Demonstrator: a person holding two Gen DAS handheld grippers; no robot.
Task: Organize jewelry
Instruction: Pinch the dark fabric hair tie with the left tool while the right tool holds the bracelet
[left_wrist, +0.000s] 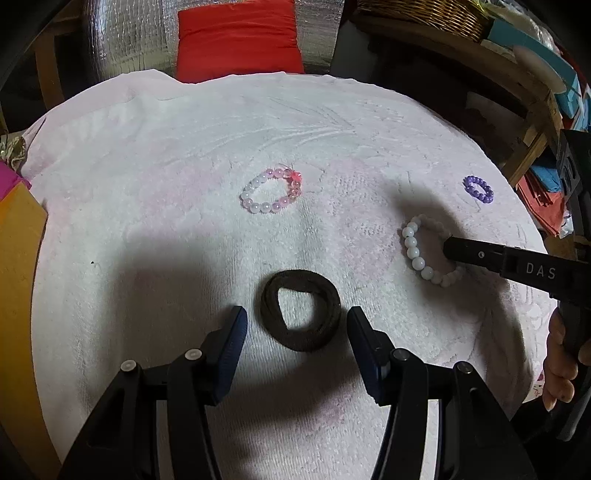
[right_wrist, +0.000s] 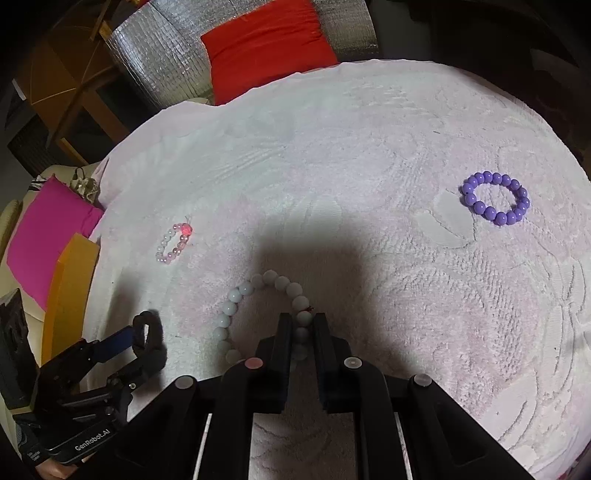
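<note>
Where the pale towel (left_wrist: 166, 122) spreads over the bench, an orange board (left_wrist: 18, 266) and a pink cloth (right_wrist: 48, 229) edge its left side. Just right of these, the left gripper (left_wrist: 295, 328) hangs over the near part of the towel with its jaws released and standing apart; a dark hair tie (left_wrist: 300, 310) lies flat on the towel between its blue-padded fingers (left_wrist: 232, 339), and neither pad presses on it. Beyond the hair tie, toward the middle of the towel, rests a pink and white bead bracelet (left_wrist: 271, 192) with one brighter red bead at its far side, well apart from both grippers. Behind it, past the towel's far edge, stands a red cushion (left_wrist: 238, 37) against a silver quilted sheet (left_wrist: 125, 33). Farther right lies a white bead bracelet (right_wrist: 258, 314), and the right gripper (right_wrist: 302, 325) is clenched on its near right arc, with a couple of beads pinched between the narrow black fingers; the remainder of the loop lies on the towel. A hand (left_wrist: 565, 354) grips that tool's handle at the right edge of the left wrist view. Farthest right, a purple bead bracelet (right_wrist: 495, 197) sits alone on the towel, well apart from the others.
</note>
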